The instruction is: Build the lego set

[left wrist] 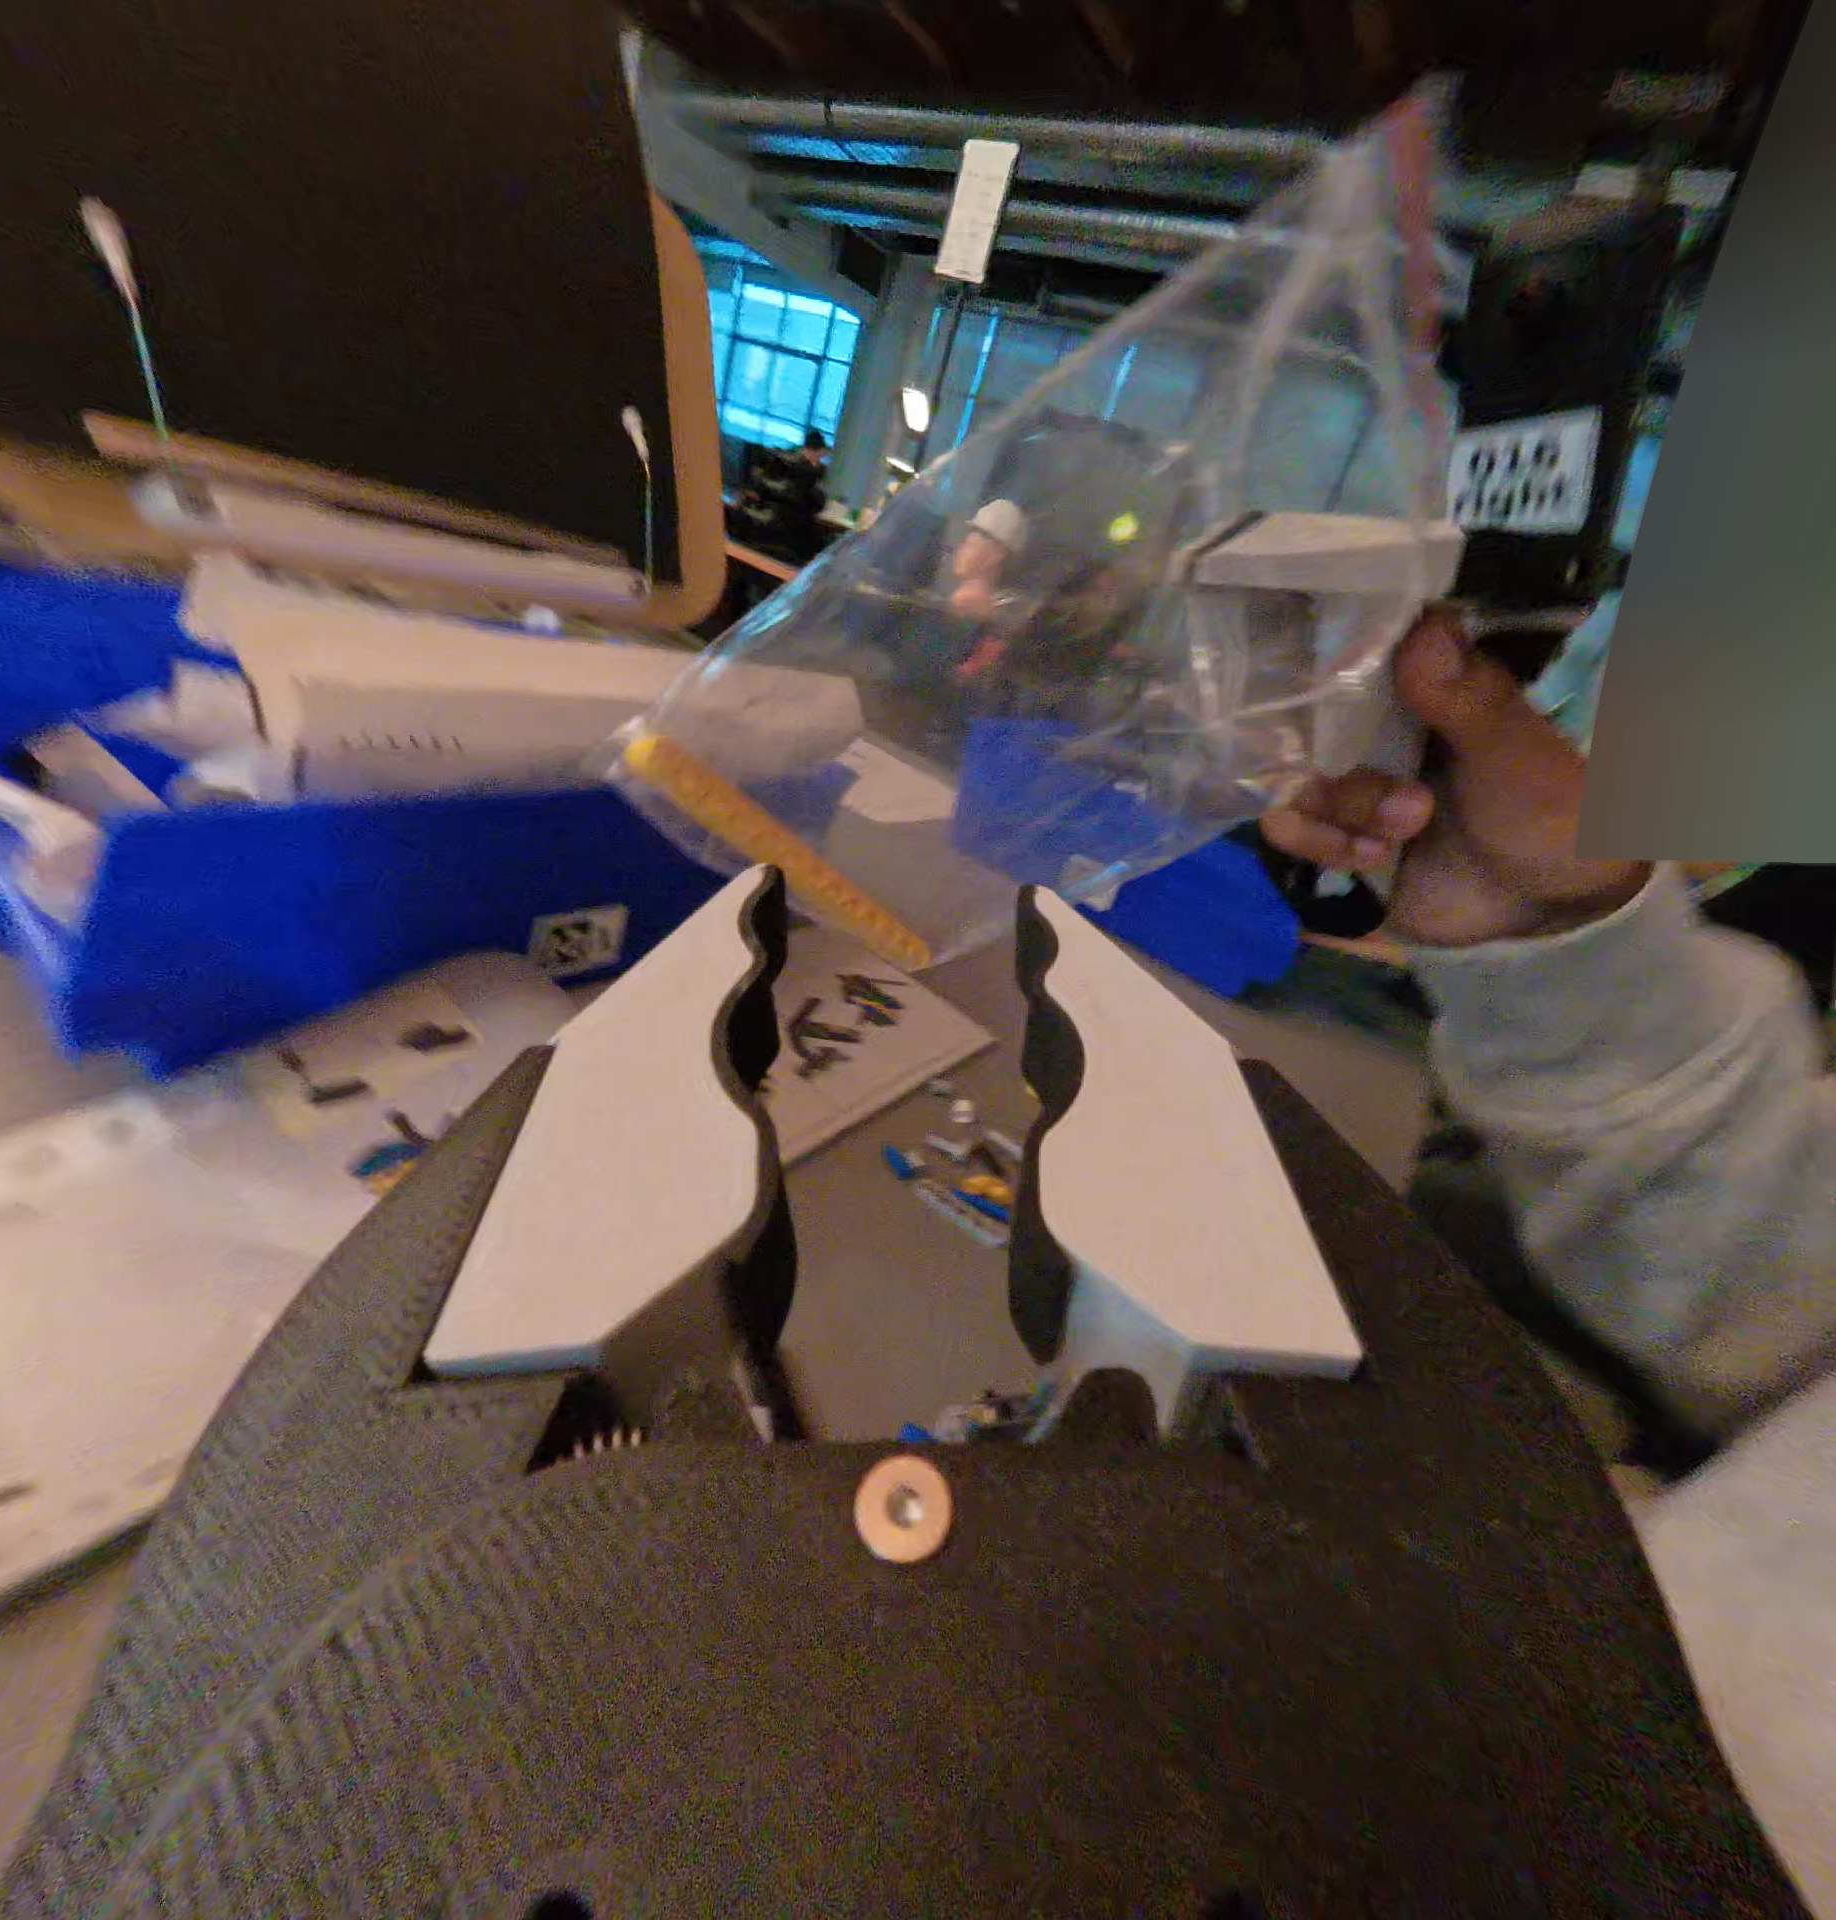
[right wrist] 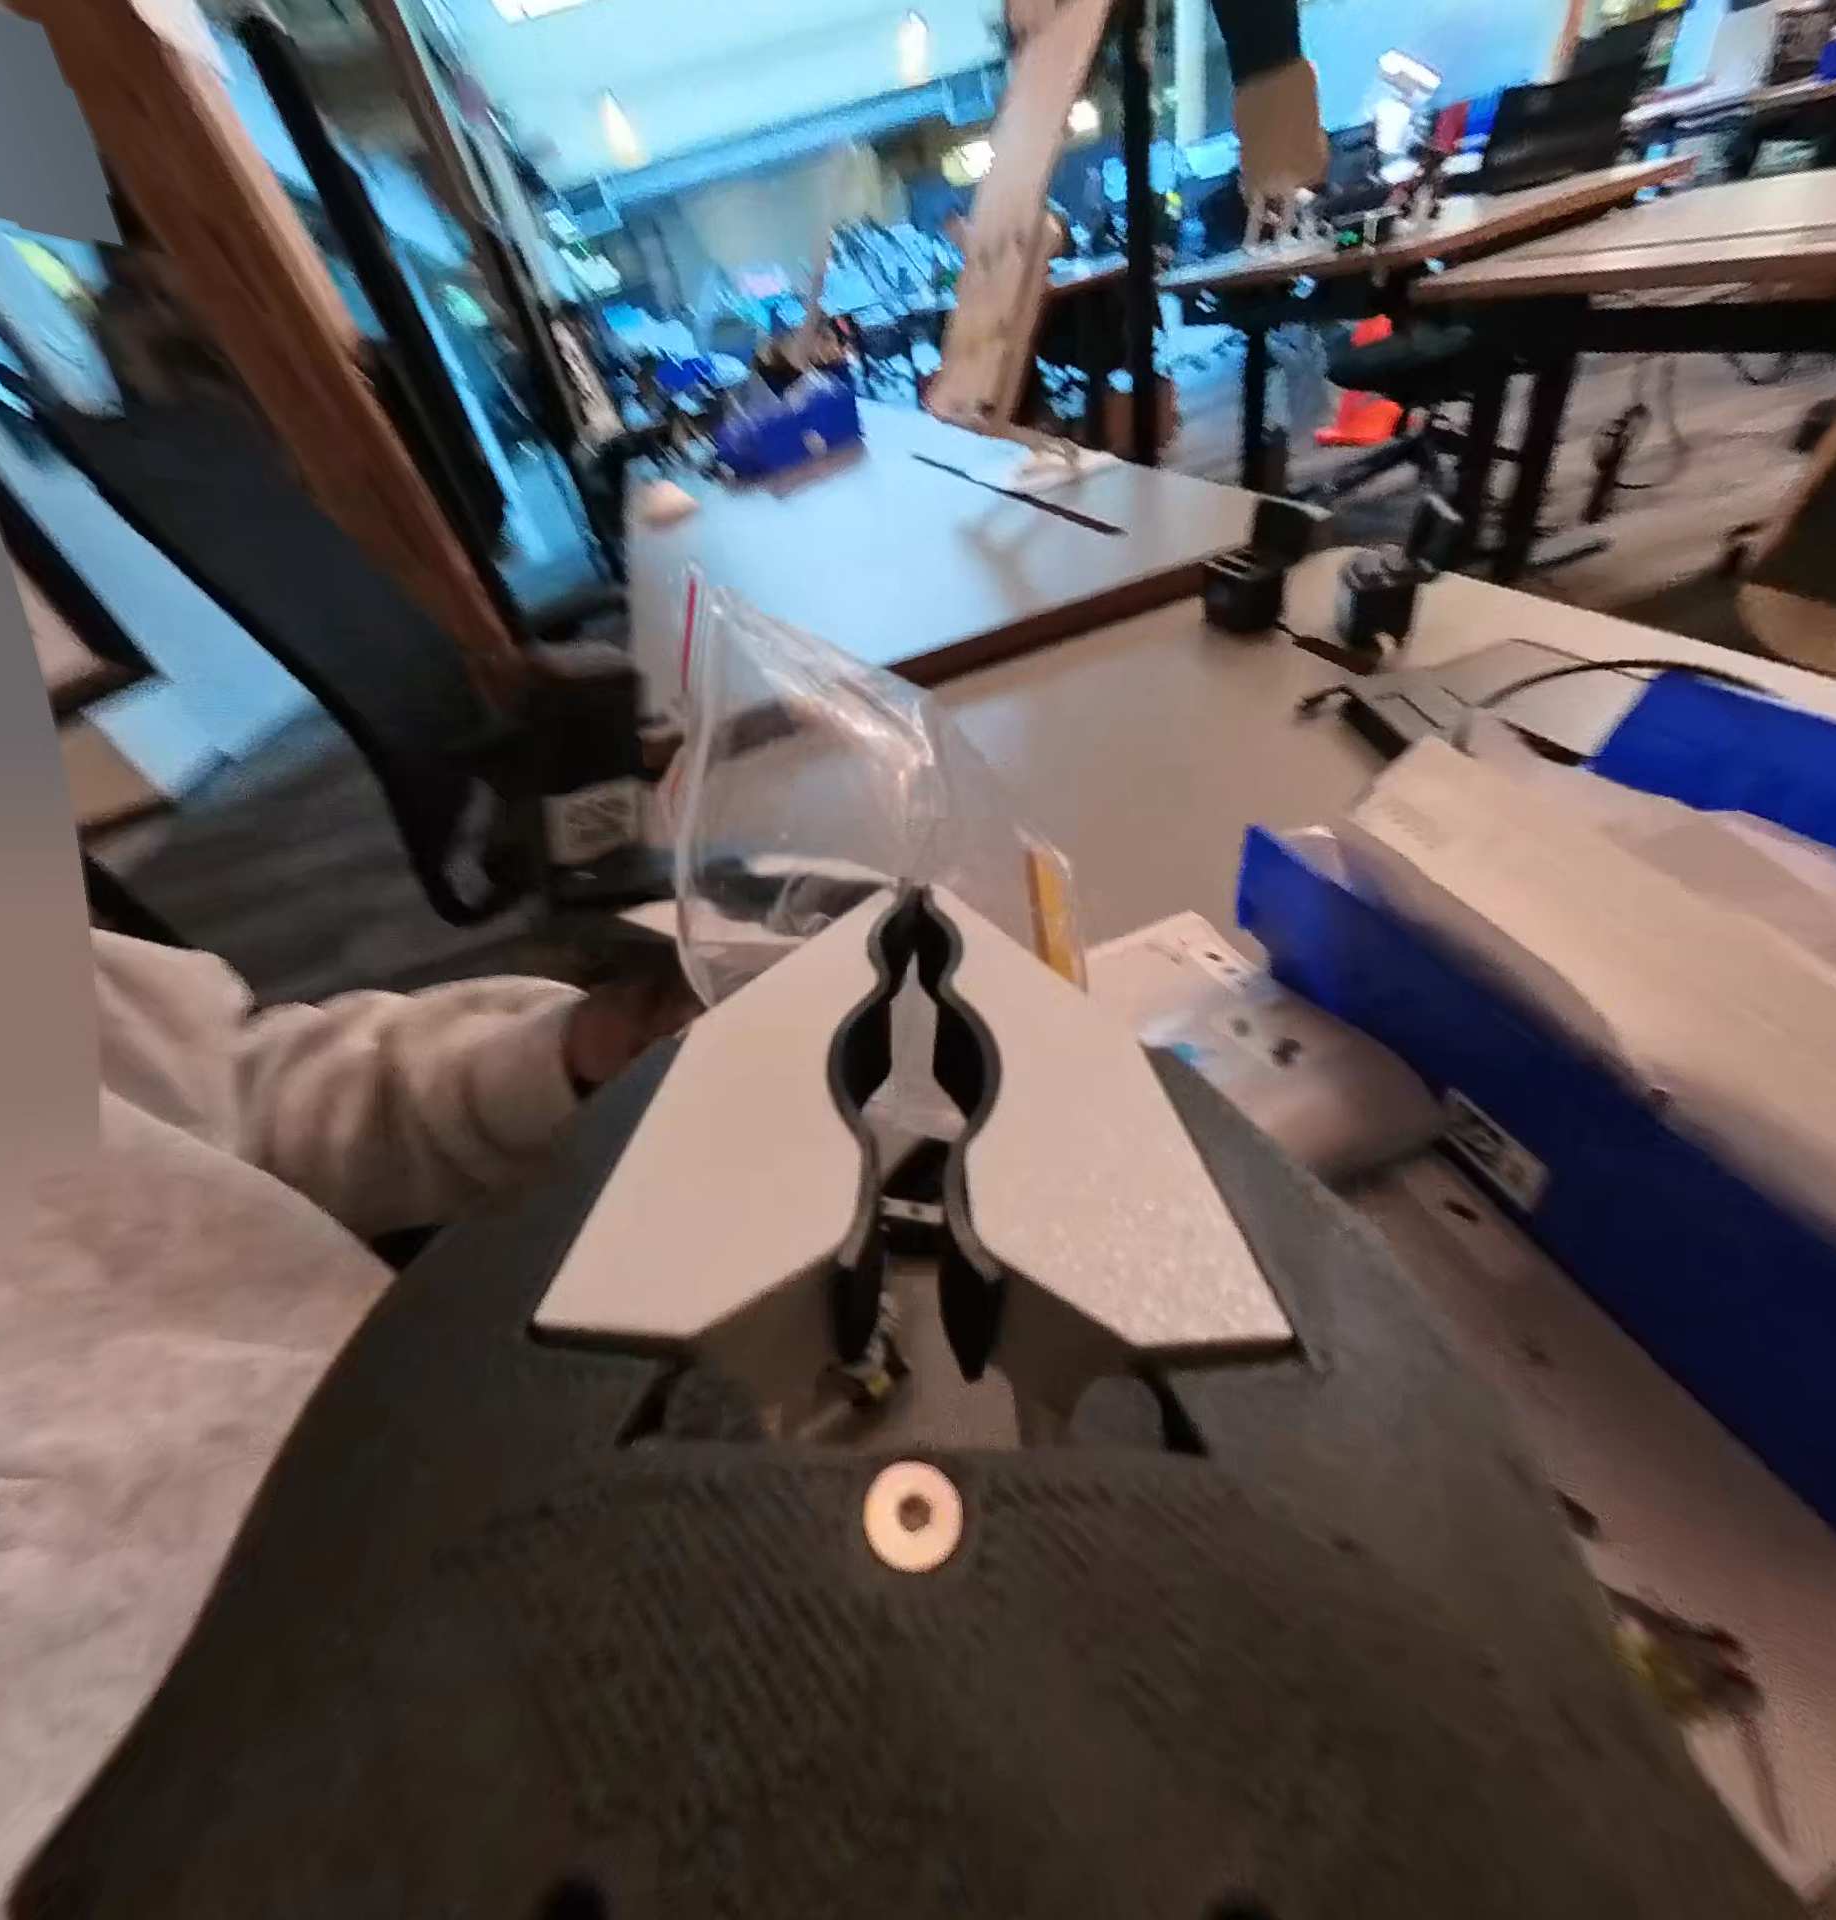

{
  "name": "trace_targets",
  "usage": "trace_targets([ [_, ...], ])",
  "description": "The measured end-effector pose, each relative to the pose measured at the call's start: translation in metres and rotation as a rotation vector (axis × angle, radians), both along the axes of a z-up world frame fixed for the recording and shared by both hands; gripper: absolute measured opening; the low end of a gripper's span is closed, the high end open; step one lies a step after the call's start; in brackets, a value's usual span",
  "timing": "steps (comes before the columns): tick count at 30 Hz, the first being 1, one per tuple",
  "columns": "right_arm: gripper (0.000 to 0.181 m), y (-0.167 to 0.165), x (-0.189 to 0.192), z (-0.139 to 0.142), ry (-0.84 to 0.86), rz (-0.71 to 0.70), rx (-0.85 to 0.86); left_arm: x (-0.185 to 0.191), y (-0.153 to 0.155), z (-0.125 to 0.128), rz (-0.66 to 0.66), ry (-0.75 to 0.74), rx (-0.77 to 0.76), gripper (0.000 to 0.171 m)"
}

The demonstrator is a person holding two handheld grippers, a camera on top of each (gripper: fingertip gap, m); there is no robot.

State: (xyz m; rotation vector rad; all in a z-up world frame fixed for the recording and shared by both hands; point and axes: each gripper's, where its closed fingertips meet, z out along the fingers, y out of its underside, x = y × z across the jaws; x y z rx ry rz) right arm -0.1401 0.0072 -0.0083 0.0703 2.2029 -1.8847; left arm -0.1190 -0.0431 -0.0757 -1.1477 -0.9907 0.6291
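Observation:
My right gripper [right wrist: 919,904] is shut on a clear zip bag [right wrist: 820,769] and holds it up in the air by a pinch of plastic. In the left wrist view the bag [left wrist: 1101,623] hangs tilted, with a long yellow lego piece [left wrist: 768,842] lying in its lower corner; the piece also shows in the right wrist view [right wrist: 1054,914]. My left gripper [left wrist: 898,894] is open and empty, its tips just below the bag's lower corner. Small loose lego pieces [left wrist: 966,1174] lie on the table under it.
An open instruction booklet [left wrist: 872,1018] lies on the table beside the pieces. A blue bin [left wrist: 374,904] holding white boxes stands behind; it shows at the right in the right wrist view [right wrist: 1516,1039]. A grey-sleeved hand [left wrist: 1465,748] holds the right gripper. The gap from one gripper's tips to the other's is roughly 9 cm.

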Motion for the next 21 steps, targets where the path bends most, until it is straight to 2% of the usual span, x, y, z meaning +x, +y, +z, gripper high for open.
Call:
trace_targets([
  [3,0.000,0.004,0.010,0.013,-0.145,0.102,-0.088,-0.004,-0.001,-0.010,-0.118,-0.101,0.229,0.047],
  [5,0.000,0.005,0.014,0.019,-0.244,0.167,-0.132,-0.003,0.003,-0.010,-0.198,-0.118,0.334,0.046],
  [6,0.000,0.005,0.015,0.019,-0.286,0.189,-0.145,-0.001,0.004,-0.007,-0.228,-0.110,0.375,0.042],
  [7,0.000,0.005,0.014,0.018,-0.318,0.199,-0.150,0.002,0.004,-0.002,-0.250,-0.086,0.404,0.030],
  [8,0.000,0.004,0.011,0.015,-0.338,0.194,-0.147,0.006,0.003,0.003,-0.265,-0.051,0.420,0.009],
  [9,0.000,0.003,0.006,0.011,-0.345,0.179,-0.142,0.008,0.000,0.006,-0.261,-0.026,0.423,0.000],
  [14,0.000,0.001,-0.008,-0.009,-0.416,0.174,-0.102,0.009,-0.009,0.005,-0.222,-0.015,0.378,0.000],
  [17,0.001,-0.001,-0.017,-0.024,-0.398,0.139,-0.055,0.004,-0.015,-0.002,-0.186,-0.052,0.378,0.000],
  [21,0.019,0.003,-0.043,-0.055,-0.349,0.036,0.059,-0.009,-0.027,-0.015,-0.123,-0.150,0.338,0.000],
])
